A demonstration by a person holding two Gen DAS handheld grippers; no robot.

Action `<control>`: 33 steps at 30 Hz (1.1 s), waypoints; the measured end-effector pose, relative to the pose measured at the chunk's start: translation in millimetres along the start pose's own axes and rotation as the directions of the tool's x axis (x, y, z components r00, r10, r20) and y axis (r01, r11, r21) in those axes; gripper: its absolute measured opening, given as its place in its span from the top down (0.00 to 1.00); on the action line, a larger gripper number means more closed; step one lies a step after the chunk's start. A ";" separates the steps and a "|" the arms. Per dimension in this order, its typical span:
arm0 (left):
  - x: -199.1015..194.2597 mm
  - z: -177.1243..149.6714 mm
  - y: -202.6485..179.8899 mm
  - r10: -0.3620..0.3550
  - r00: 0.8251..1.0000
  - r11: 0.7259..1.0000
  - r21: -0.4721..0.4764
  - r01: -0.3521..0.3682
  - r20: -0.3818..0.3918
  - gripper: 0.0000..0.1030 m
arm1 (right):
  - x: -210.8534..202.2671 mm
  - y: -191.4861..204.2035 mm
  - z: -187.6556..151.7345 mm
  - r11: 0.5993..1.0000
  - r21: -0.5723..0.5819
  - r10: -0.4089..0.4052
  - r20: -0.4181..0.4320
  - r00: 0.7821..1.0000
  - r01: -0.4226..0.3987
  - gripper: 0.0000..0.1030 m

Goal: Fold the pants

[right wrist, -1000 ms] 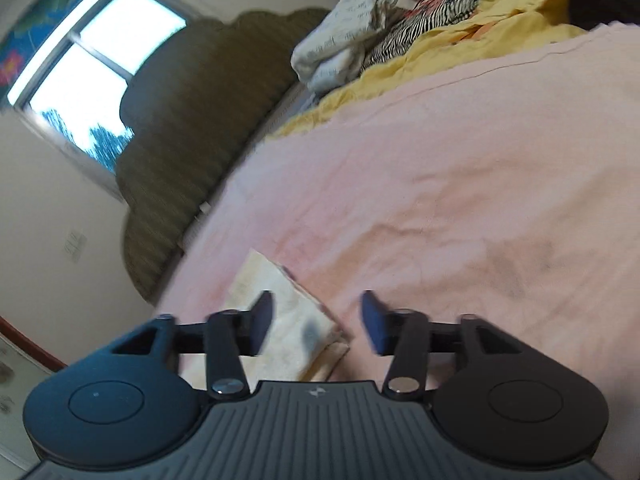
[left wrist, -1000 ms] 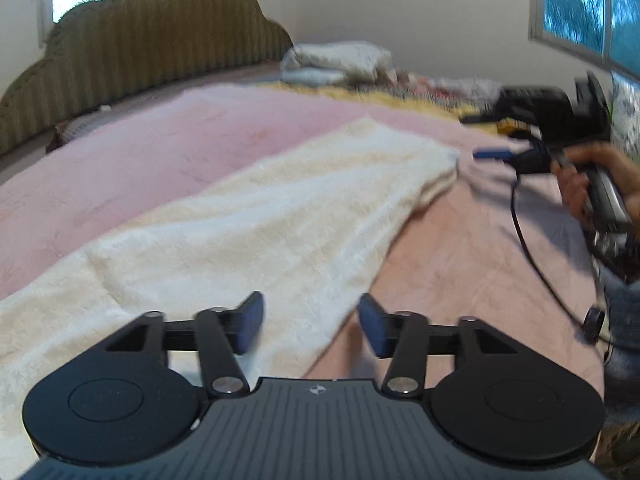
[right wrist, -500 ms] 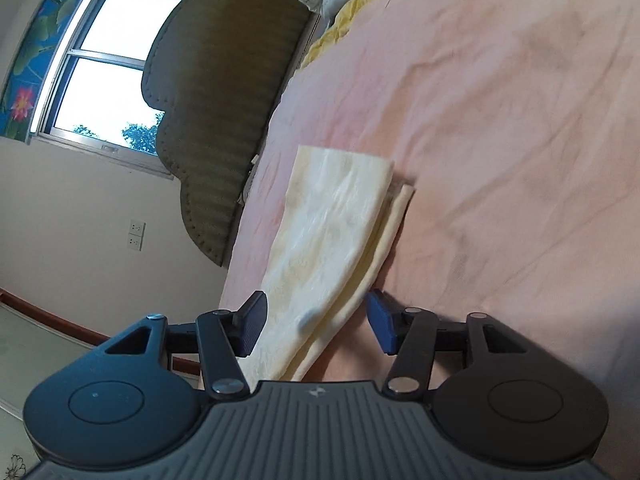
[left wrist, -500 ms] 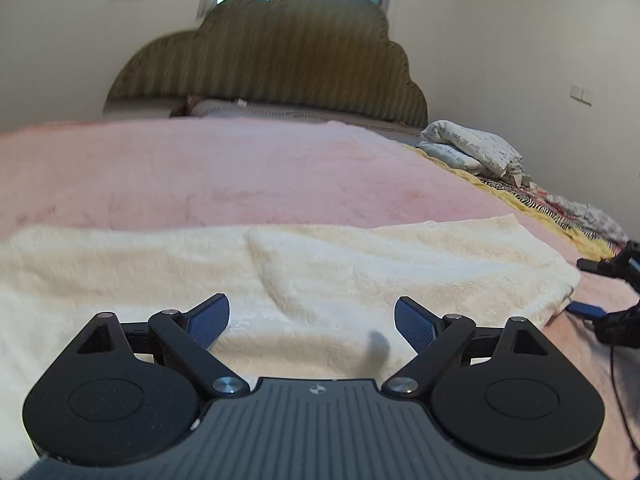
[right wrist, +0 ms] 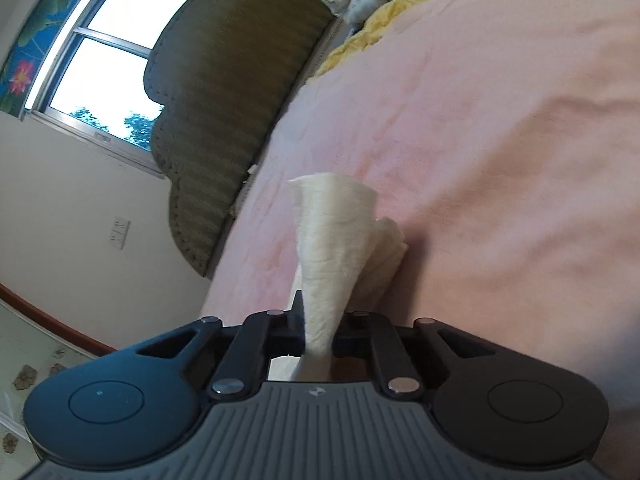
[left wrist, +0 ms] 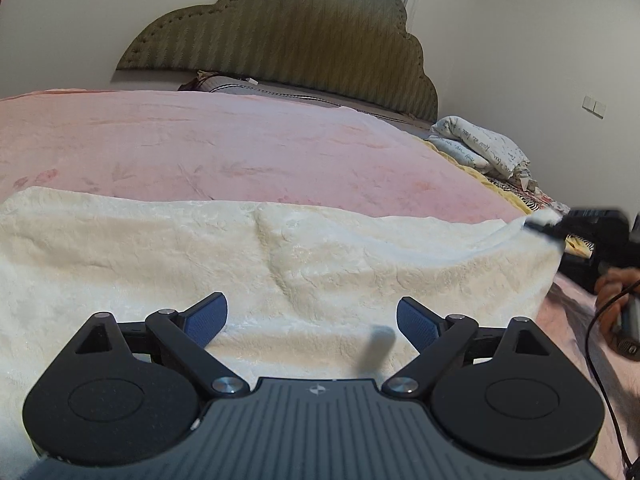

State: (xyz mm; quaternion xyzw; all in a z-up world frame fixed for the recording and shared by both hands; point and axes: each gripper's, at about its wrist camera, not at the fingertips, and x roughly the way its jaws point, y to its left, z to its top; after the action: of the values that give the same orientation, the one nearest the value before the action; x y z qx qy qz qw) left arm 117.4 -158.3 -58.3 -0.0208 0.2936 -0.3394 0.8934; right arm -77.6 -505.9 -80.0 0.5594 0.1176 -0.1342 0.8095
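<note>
Cream textured pants [left wrist: 280, 256] lie flat across the pink bedspread [left wrist: 200, 144]. My left gripper [left wrist: 312, 318] is open, hovering low over the near edge of the pants, holding nothing. My right gripper [right wrist: 320, 330] is shut on the pants' end [right wrist: 332, 240], which bunches up between the fingers. In the left wrist view the right gripper [left wrist: 548, 226] shows at the far right, pinching the pants' corner and lifting it slightly.
A green scalloped headboard [left wrist: 288, 40] stands at the back under a window [right wrist: 100, 56]. Folded white bedding [left wrist: 480, 148] and a yellow cloth [right wrist: 372, 28] lie at the bed's far side. The person's hand [left wrist: 616, 300] and a black cable [left wrist: 604, 380] are at the right.
My right gripper has closed on the end of the pants and raised it. My left gripper has opened wider and settled closer over the pants.
</note>
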 end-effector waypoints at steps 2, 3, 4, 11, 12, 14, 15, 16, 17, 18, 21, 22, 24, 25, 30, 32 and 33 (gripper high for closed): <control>-1.5 0.0 1.2 0.011 1.000 1.000 -0.013 -0.011 0.014 0.10 | -10.7 36.7 5.7 0.989 -0.141 0.056 0.031 0.998 -0.051 0.91; -2.0 -0.8 2.2 0.011 1.000 1.000 -0.019 -0.010 0.016 0.10 | -17.4 57.2 6.0 0.972 -0.226 0.083 0.049 0.995 -0.070 0.91; -1.7 -1.1 2.8 0.009 1.000 1.000 -0.023 -0.009 0.012 0.09 | -28.7 78.2 3.7 0.947 -0.308 0.115 0.070 0.991 -0.088 0.91; 1.4 -2.4 -9.9 0.032 0.999 0.999 0.035 -0.031 -0.028 0.03 | -12.1 57.2 7.3 0.883 -0.348 -0.334 0.007 0.943 0.315 0.79; 1.4 -2.0 -10.1 0.033 0.999 0.999 0.037 -0.032 -0.030 0.03 | -12.8 46.3 8.6 0.876 -0.295 -0.396 0.010 0.918 0.381 0.75; 1.8 -0.9 -9.2 0.032 0.999 0.999 0.035 -0.031 -0.032 0.02 | -34.9 30.5 7.8 0.915 -0.200 -0.341 0.083 0.936 0.351 0.75; 1.9 -0.5 -9.1 0.032 0.999 0.999 0.035 -0.031 -0.032 0.02 | -48.9 29.8 6.1 0.915 -0.180 -0.335 0.159 0.929 0.361 0.75; 2.6 -0.7 -9.1 0.033 0.999 0.999 0.036 -0.032 -0.032 0.02 | -61.8 33.0 2.7 0.904 -0.178 -0.343 0.241 0.908 0.389 0.72; 2.8 -0.9 -9.2 0.034 0.999 0.999 0.038 -0.033 -0.032 0.02 | -72.9 38.5 -1.5 0.901 -0.198 -0.320 0.299 0.899 0.387 0.72; 3.2 -0.9 -9.5 0.036 0.999 0.999 0.041 -0.035 -0.033 0.02 | -78.9 44.1 -6.2 0.913 -0.247 -0.247 0.301 0.921 0.326 0.72; 5.3 1.6 -13.1 0.047 0.998 0.998 0.053 -0.045 -0.039 0.02 | -60.3 61.0 -20.8 0.926 -0.372 -0.045 0.061 0.997 0.065 0.51; 6.0 1.9 -13.9 0.051 0.998 0.997 0.056 -0.048 -0.040 0.02 | -41.6 66.8 -28.2 0.923 -0.383 0.010 -0.084 0.996 -0.042 0.31; 6.6 1.0 -15.1 0.056 0.998 0.997 0.064 -0.053 -0.042 0.02 | -11.5 69.6 -43.0 0.909 -0.381 0.061 -0.275 0.959 -0.167 0.23; 6.9 0.7 -16.2 0.058 0.997 0.996 0.067 -0.055 -0.044 0.02 | 3.8 71.5 -49.3 0.899 -0.412 0.019 -0.306 0.952 -0.151 0.23; 8.7 0.8 -18.4 0.068 0.996 0.995 0.079 -0.063 -0.050 0.01 | 39.8 56.3 -14.9 0.832 -0.514 -0.227 0.028 0.973 0.209 0.23; 9.4 0.8 -18.7 0.070 0.996 0.994 0.082 -0.066 -0.051 0.01 | 38.6 55.2 8.9 0.874 -0.422 -0.237 0.058 0.970 0.239 0.22; 9.7 0.9 -18.7 0.071 0.996 0.994 0.083 -0.067 -0.052 0.01 | 34.5 61.5 12.9 0.888 -0.414 -0.203 0.041 0.978 0.201 0.22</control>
State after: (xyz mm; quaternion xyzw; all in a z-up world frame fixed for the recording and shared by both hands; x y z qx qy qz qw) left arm 112.6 -178.8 -58.0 0.0351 0.3044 -0.3205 0.8963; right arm -23.3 -500.2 -33.5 0.3594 0.2024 -0.1885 0.8912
